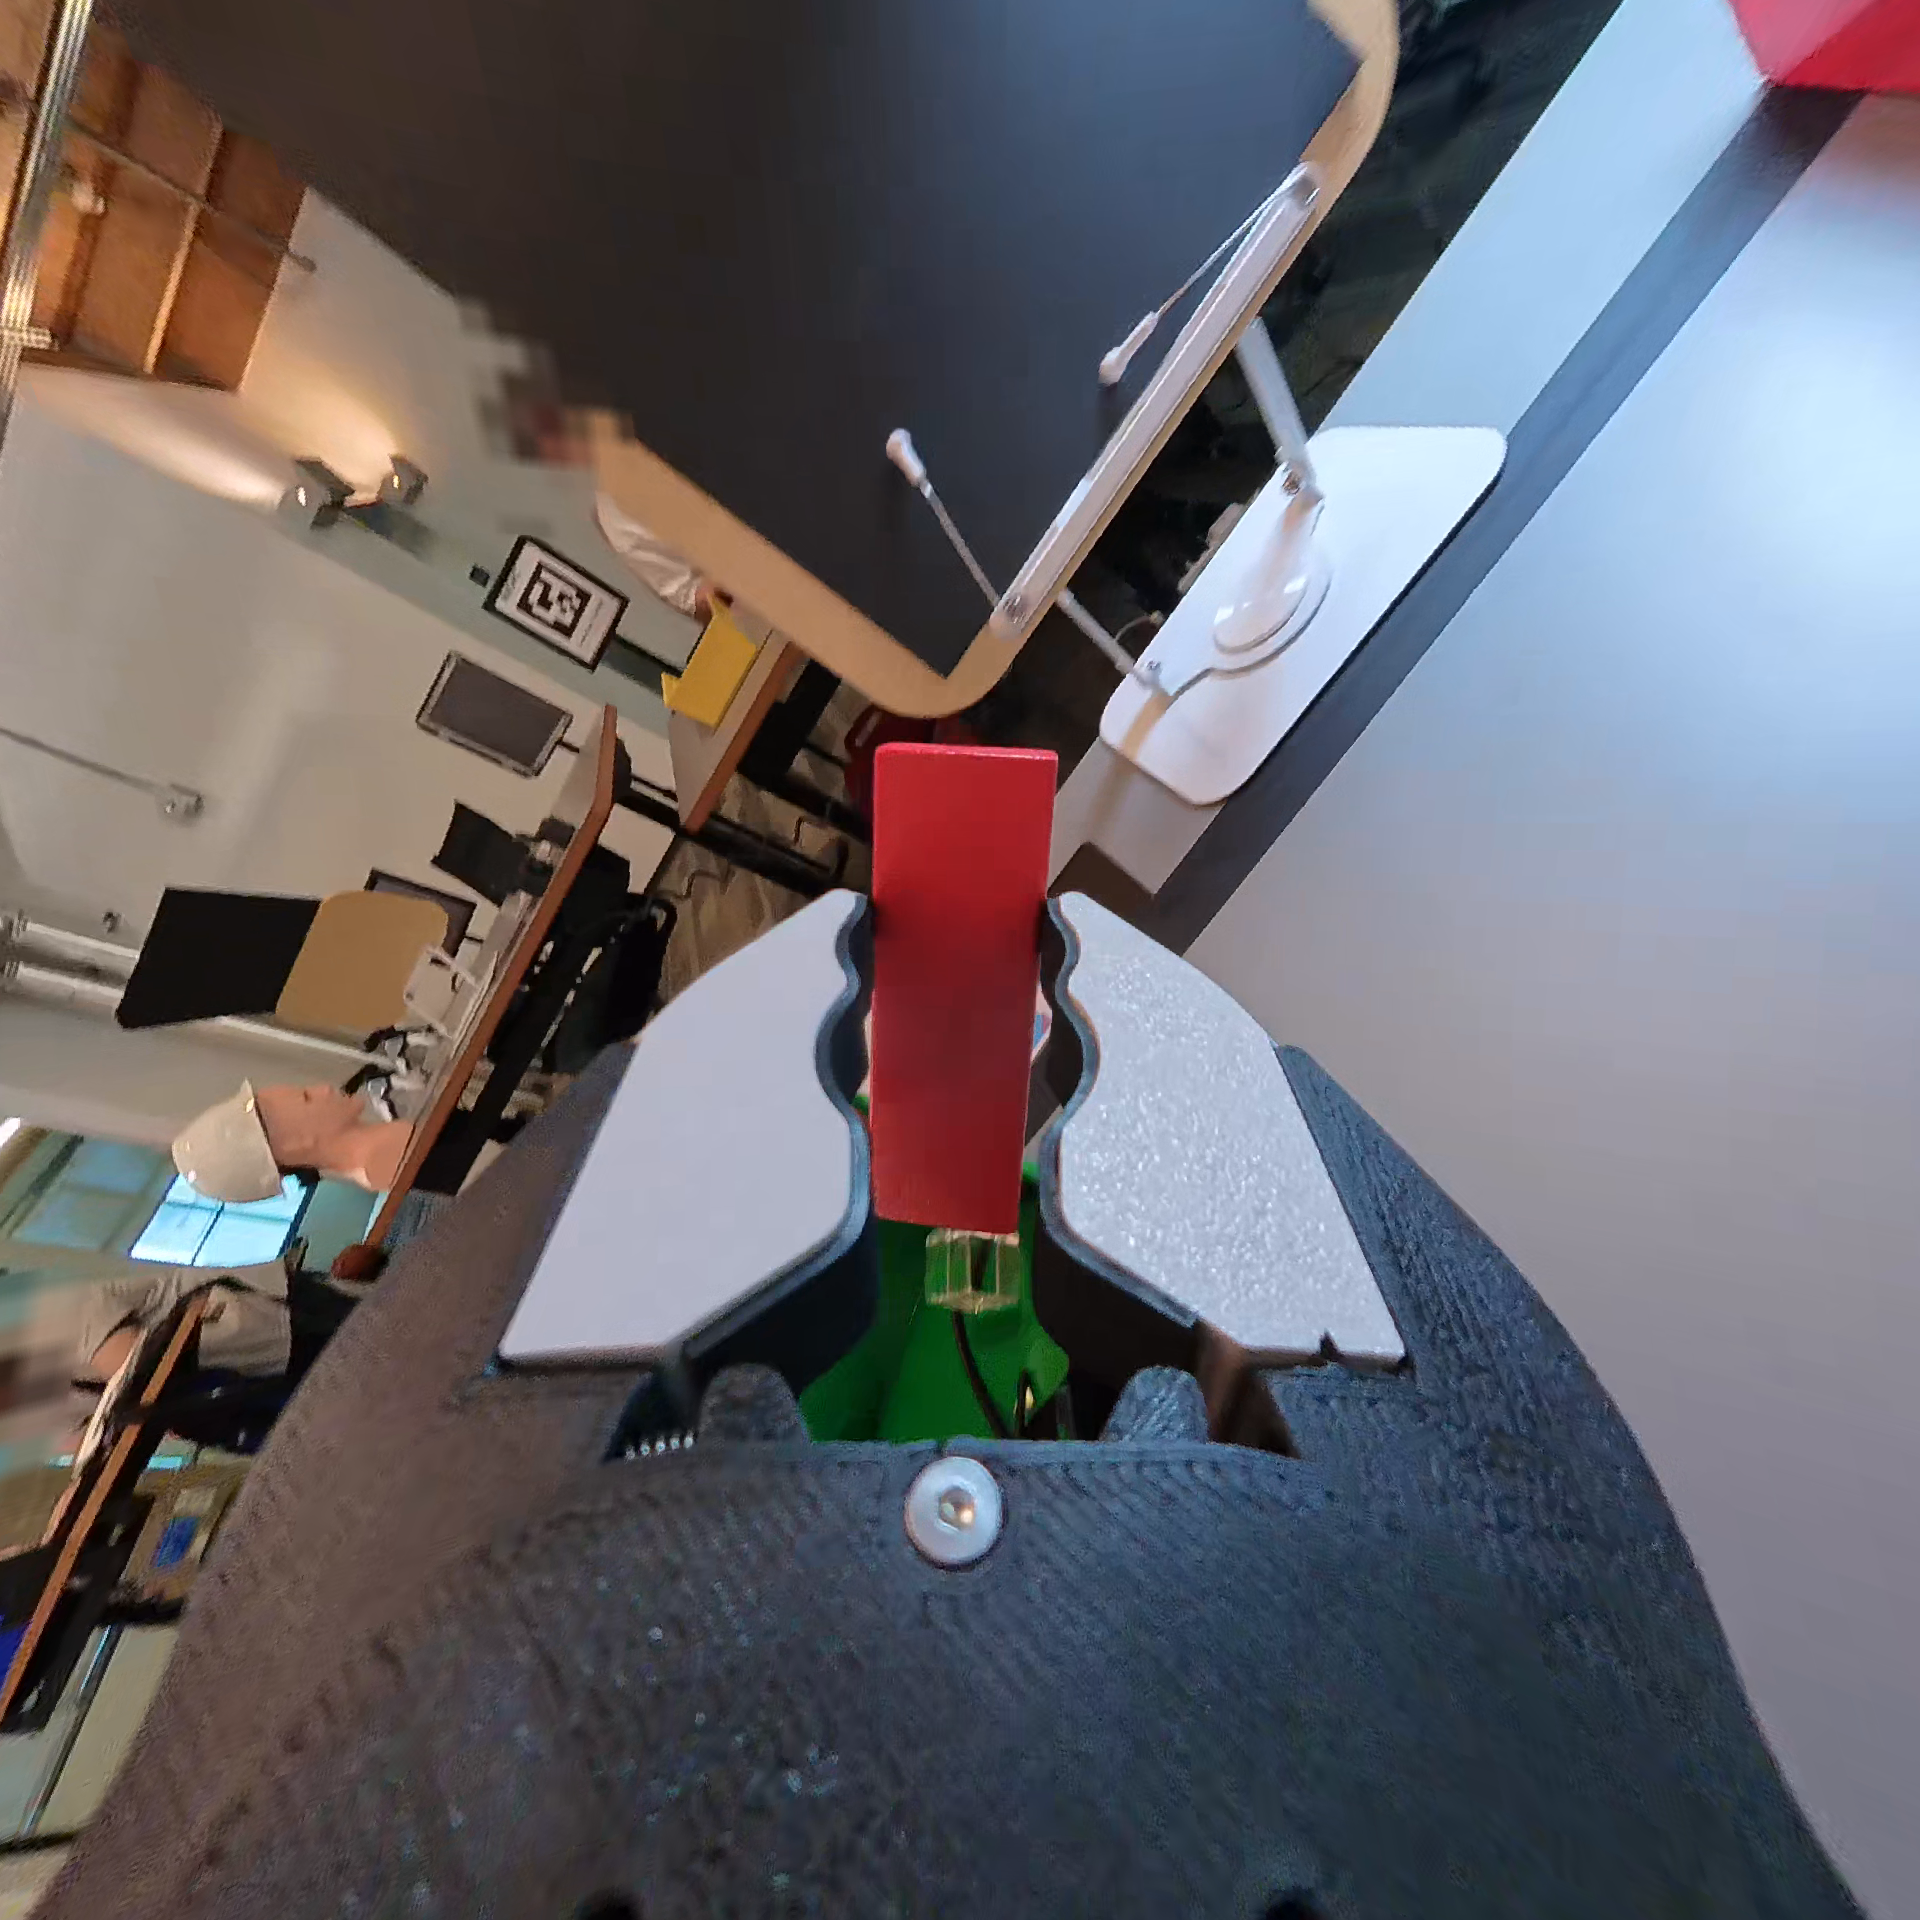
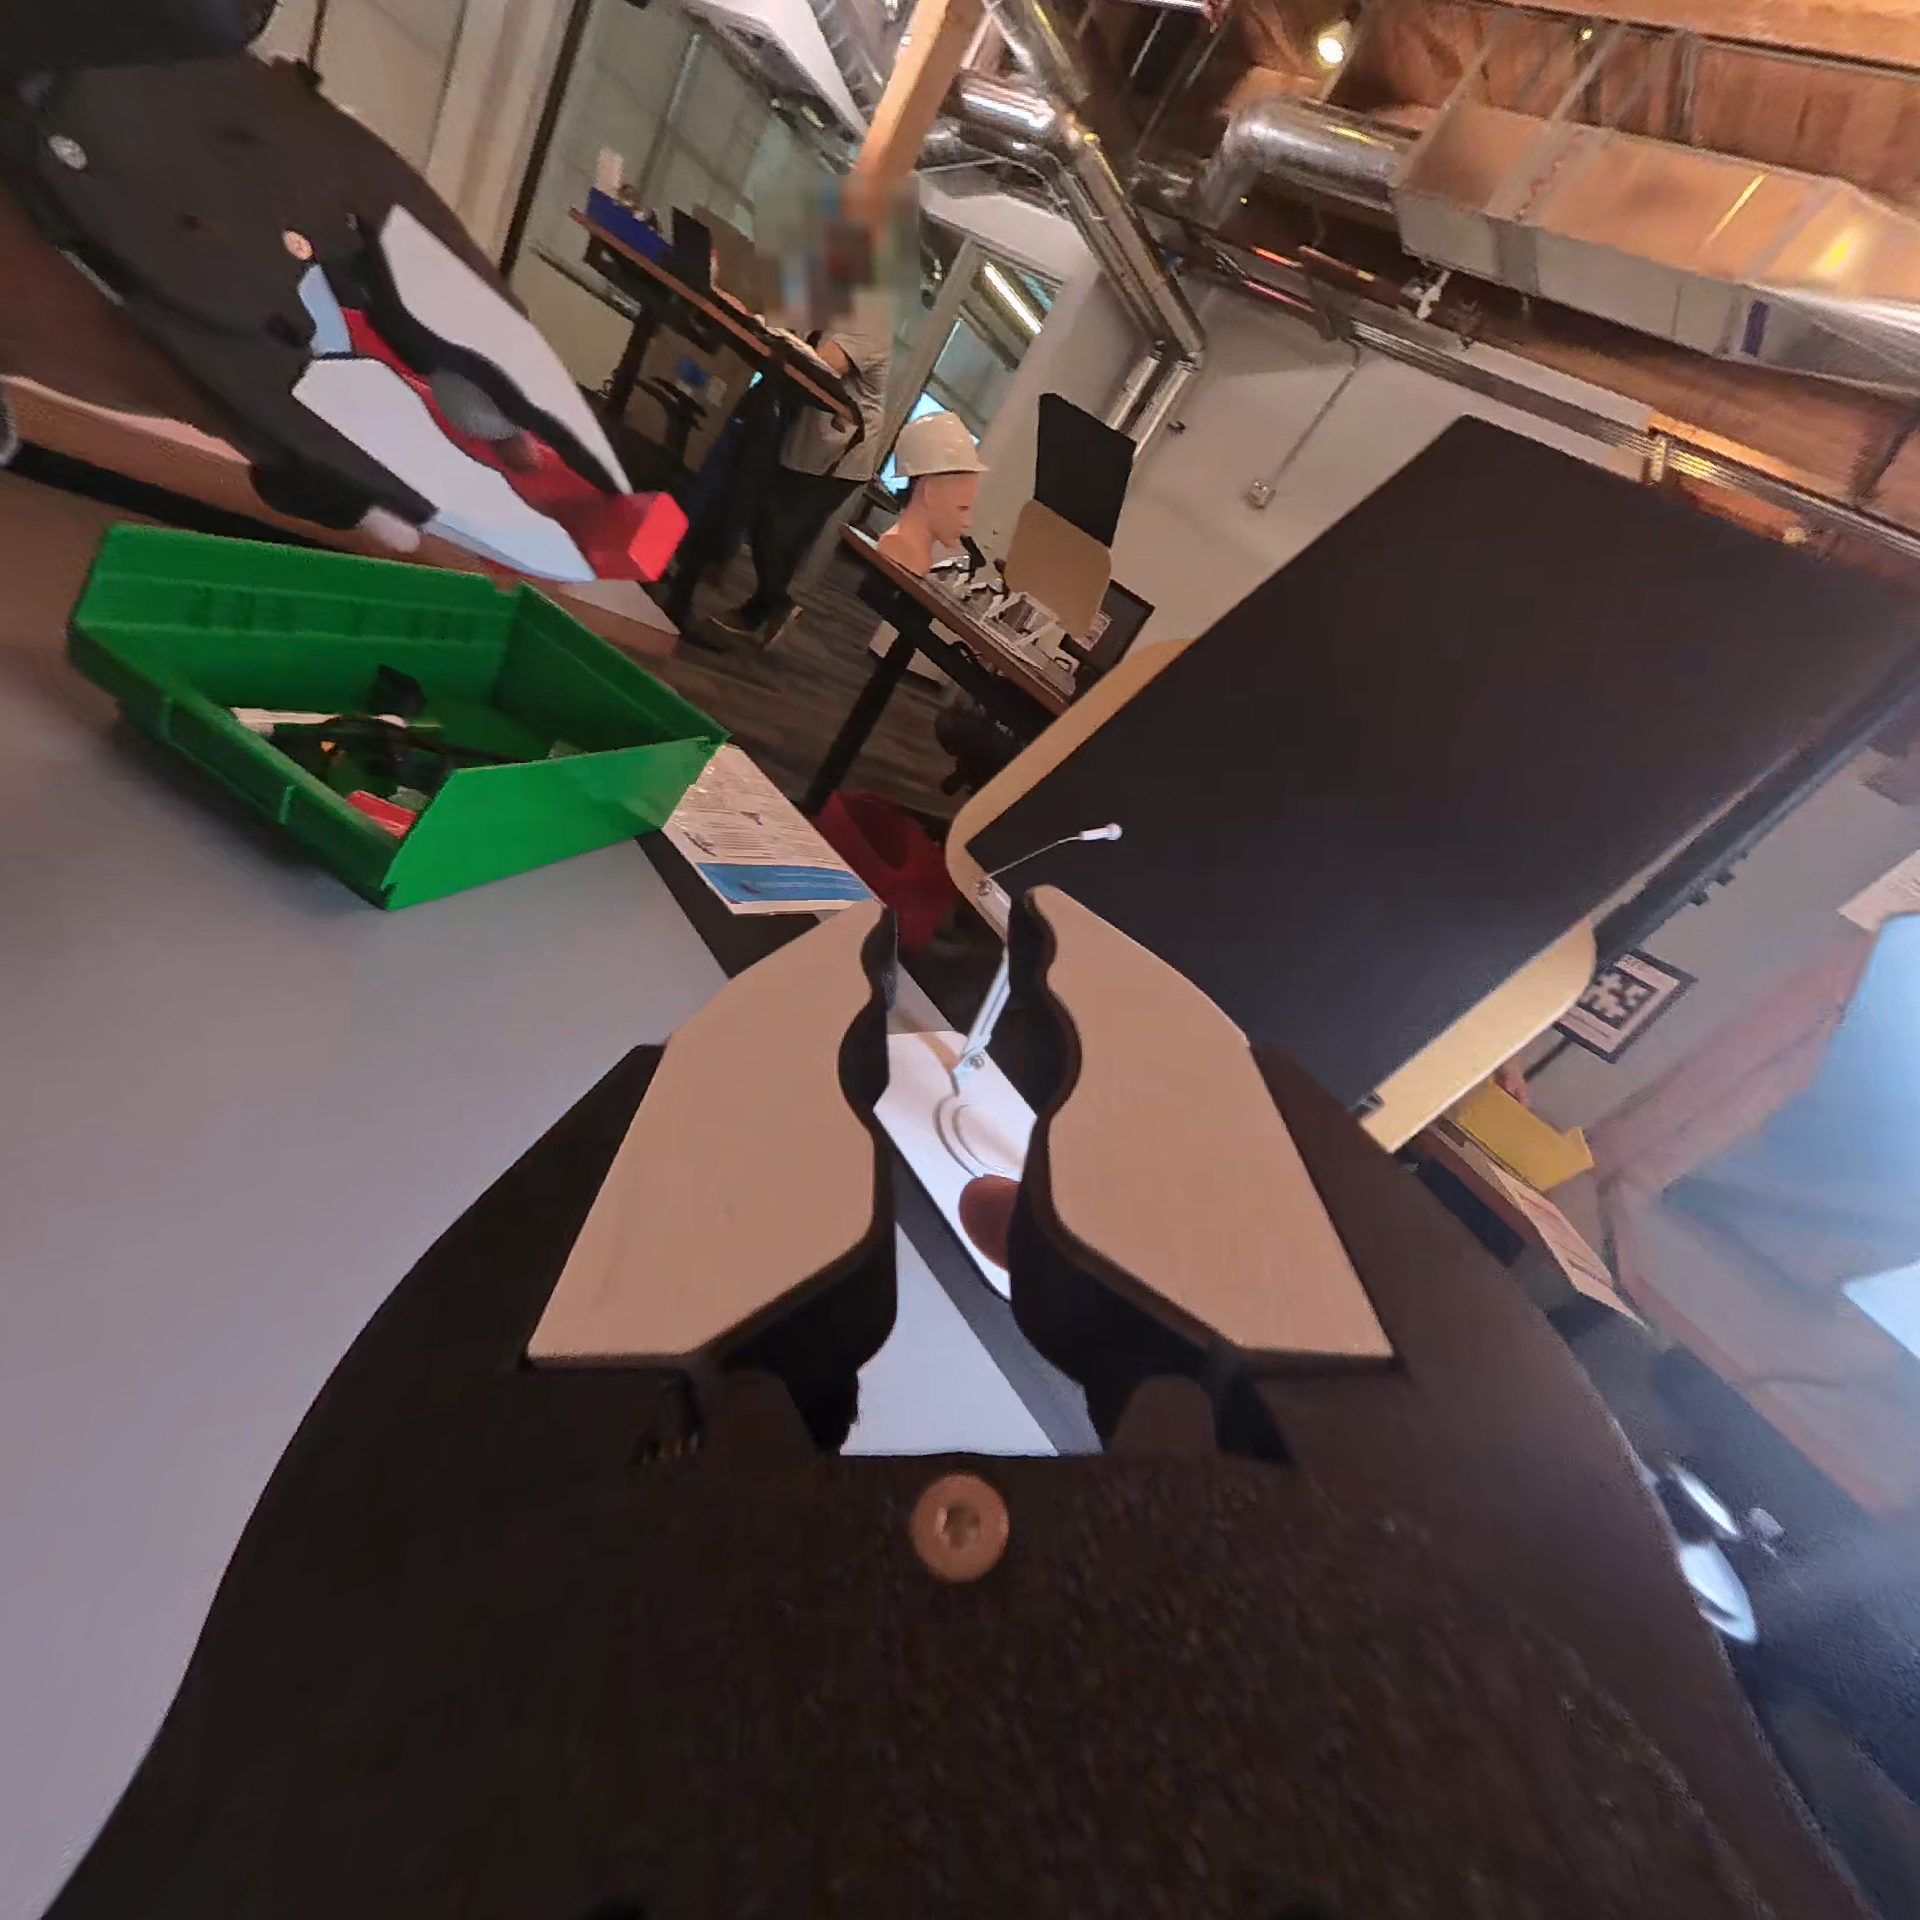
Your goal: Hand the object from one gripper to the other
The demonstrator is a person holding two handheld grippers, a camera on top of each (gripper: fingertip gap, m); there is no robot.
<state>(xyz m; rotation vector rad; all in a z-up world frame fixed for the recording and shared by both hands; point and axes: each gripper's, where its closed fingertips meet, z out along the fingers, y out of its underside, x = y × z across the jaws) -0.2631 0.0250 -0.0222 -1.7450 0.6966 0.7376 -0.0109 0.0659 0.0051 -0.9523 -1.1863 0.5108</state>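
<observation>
My left gripper [image 1: 956,920] is shut on a red rectangular block [image 1: 961,935]. The block stands lengthwise between the jaws and sticks out past the fingertips. The view is tilted, held above the grey table [image 1: 1558,1039]. In the right wrist view the left gripper [image 2: 582,520] shows at the upper left, in the air, with the red block [image 2: 644,535] poking out of its tip. My right gripper [image 2: 951,920] is open a little and empty, well apart from the block, above the table's edge.
A green bin [image 2: 561,800] with small parts sits on the grey table [image 2: 260,1039] below the left gripper. A black panel on a white stand [image 2: 1403,779] stands at the table's far edge. A leaflet [image 2: 769,842] lies by the bin. A person stands farther back. Left tips to right tips: about 25 centimetres.
</observation>
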